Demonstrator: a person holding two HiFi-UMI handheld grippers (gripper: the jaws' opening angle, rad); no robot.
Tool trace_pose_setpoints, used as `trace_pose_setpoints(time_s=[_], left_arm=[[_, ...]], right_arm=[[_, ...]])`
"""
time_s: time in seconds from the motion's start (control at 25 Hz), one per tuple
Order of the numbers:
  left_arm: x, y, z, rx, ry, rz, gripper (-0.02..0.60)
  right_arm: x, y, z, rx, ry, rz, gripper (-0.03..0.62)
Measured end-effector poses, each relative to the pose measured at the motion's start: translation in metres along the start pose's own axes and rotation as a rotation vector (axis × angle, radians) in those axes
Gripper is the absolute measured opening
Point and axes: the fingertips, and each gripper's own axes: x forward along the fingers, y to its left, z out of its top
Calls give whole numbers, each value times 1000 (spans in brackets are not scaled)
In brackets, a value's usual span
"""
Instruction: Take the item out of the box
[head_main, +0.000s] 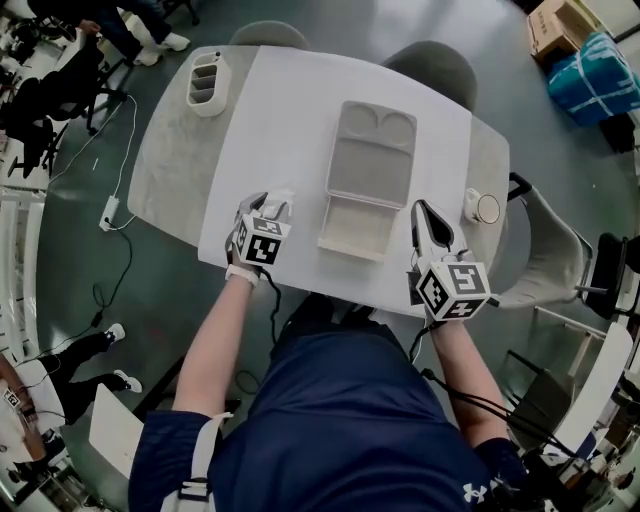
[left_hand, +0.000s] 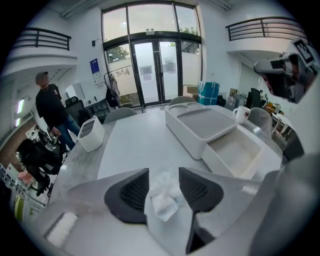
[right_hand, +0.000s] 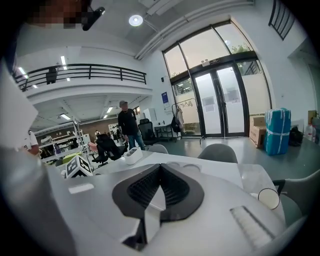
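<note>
Your left gripper (left_hand: 164, 172) has its jaws apart. The crumpled white item (left_hand: 162, 198) lies on the worktop (head_main: 270, 130) between them, and neither pad is pressing it. It is already out of the box (left_hand: 187, 137), which sits open to the right of those jaws. Lift straight up and back so that neither jaw snags the wrapper. Right of the box, your right gripper (right_hand: 160, 169) has its jaws closed on nothing. Hold it clear.
</note>
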Motion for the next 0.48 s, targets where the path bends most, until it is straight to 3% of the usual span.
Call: trace_pose_setpoints(time_s=[0.48], left_arm=[[-130,-28,153,4,-395,31,195]], right_arm=[[-20,-9,59,-25,-137,47,3]])
